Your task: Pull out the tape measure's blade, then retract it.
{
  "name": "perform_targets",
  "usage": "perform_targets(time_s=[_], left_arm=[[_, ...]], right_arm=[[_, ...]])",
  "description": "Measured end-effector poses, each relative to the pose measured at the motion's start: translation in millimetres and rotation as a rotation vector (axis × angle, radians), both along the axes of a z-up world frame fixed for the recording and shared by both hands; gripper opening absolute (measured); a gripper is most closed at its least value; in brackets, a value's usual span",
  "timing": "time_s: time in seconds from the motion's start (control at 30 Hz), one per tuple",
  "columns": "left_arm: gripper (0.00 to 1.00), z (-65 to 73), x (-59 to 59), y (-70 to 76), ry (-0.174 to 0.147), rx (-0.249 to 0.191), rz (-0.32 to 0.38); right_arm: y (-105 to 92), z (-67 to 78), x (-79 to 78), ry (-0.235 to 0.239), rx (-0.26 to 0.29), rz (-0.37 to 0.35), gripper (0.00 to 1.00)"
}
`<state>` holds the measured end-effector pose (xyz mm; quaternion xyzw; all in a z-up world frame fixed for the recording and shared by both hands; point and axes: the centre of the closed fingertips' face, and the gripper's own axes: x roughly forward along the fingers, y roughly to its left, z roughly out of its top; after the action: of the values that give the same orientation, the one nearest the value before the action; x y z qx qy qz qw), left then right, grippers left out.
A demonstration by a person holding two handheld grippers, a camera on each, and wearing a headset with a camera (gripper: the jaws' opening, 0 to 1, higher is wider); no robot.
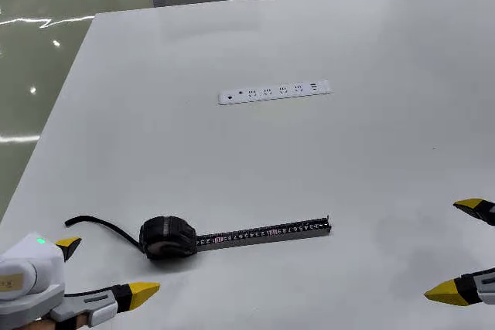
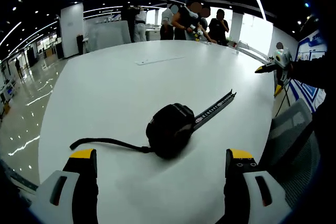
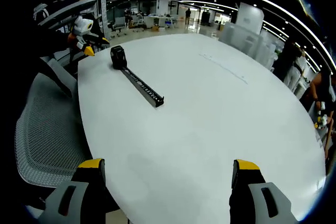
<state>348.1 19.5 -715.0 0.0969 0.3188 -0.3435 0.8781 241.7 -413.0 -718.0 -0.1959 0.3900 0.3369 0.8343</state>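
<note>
**On the white workbench: tape blade lies drawn out, both grippers empty**

Toward 7 o'clock in the head view, a black tape measure (image 1: 168,237) rests on the white workbench (image 1: 309,160). Its dark blade (image 1: 263,232) is already out of the case and lies flat on the surface, running toward 3 o'clock and ending in a small end hook (image 1: 328,226). A black wrist strap (image 1: 100,226) trails from the case toward 9 o'clock.

The left gripper (image 1: 106,268) sits at 8 o'clock, near the case but not touching it. Its yellow-tipped fingers are spread wide and hold nothing. In the left gripper view the case lies just ahead, between the two open jaws. The right gripper (image 1: 456,249) is at 4 o'clock, well apart from the blade's hook. Its fingers are also spread and empty.

A white power strip (image 1: 274,91) lies farther up the bench, toward 12 o'clock, well clear of the tape. People stand beyond the far edge of the bench in the left gripper view.

Judging from this layout, the pull-out half of the task looks done, or at least partly done. The retraction is still to do, and nothing is gripping the case or the blade. The next step probably calls for steadying the case and guiding the blade back in.
</note>
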Motion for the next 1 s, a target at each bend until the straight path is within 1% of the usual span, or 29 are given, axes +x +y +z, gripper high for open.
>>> perform_targets(time_s=[0.07,0.1,0.13,0.2,0.23,0.27,0.33,0.37,0.47,0.57,0.63,0.67,0.7,0.73,0.8,0.83,0.9,0.93,1.0], left_arm=[[0.99,1.4,1.5,-7.6,-0.008,-0.007,-0.001],[0.99,4.0,5.4,-11.3,-0.036,-0.002,0.005],[0.99,4.9,6.4,-13.5,-0.042,-0.003,0.011],[0.99,3.4,8.2,-17.2,-0.034,-0.004,0.014],[0.99,2.3,7.2,-20.4,-0.021,-0.009,0.011],[0.99,0.8,7.0,-24.9,-0.014,-0.004,0.011],[0.99,0.1,6.0,-30.2,-0.019,0.01,0.002],[0.99,0.5,5.7,-34.3,-0.025,0.011,-0.004],[0.99,0.9,5.6,-42.8,-0.029,0.009,-0.013],[0.99,-0.2,7.4,-48.1,-0.029,0.01,-0.005],[0.99,0.4,9.3,-52.4,-0.036,0.008,0.006],[0.99,-0.2,9.6,-54.1,-0.03,0.002,0.006],[0.99,-1.8,10.6,-55.9,-0.018,-0.007,0.015],[0.99,-3.4,11.6,-56.1,-0.011,-0.007,0.024],[0.99,-1.4,11.8,-60.1,-0.011,-0.02,0.034],[0.99,-1.6,12.6,-61.4,-0.011,-0.019,0.039],[0.99,-4.0,16.4,-61.1,-0.03,0.02,0.047],[0.99,-4.8,19.8,-61.4,-0.047,0.043,0.055],[0.99,-5.8,23.0,-60.5,-0.053,0.068,0.082]], right_arm=[[3.4,0.9,2.7,0.012,0.001,0.017,0.99],[5.6,2.3,5.8,0.011,0.0,0.029,0.99],[7.3,3.3,8.3,0.01,0.001,0.032,0.99],[11.9,5.6,12.7,0.014,0.005,0.05,0.99],[12.4,5.4,14.9,0.013,0.003,0.058,0.99],[14.8,6.7,18.3,0.007,-0.003,0.075,0.99],[17.3,7.9,22.0,0.005,-0.013,0.093,0.99],[18.6,8.4,25.0,0.005,-0.021,0.106,0.99],[22.3,10.5,31.0,-0.001,-0.041,0.14,0.99],[27.8,13.7,35.2,0.01,-0.032,0.155,0.99],[31.7,13.8,38.0,0.012,-0.038,0.179,0.99],[32.5,12.9,39.1,0.016,-0.045,0.188,0.99],[34.7,12.3,40.4,0.022,-0.05,0.197,0.99],[36.4,12.0,40.8,0.026,-0.05,0.204,0.99],[41.1,12.1,42.8,0.033,-0.04,0.22,0.99],[43.0,11.7,43.7,0.034,-0.037,0.229,0.99],[46.3,7.6,45.4,0.045,-0.044,0.252,0.99],[47.7,5.2,48.2,0.041,-0.05,0.262,0.99],[49.3,2.4,51.7,0.039,-0.053,0.271,0.96]])
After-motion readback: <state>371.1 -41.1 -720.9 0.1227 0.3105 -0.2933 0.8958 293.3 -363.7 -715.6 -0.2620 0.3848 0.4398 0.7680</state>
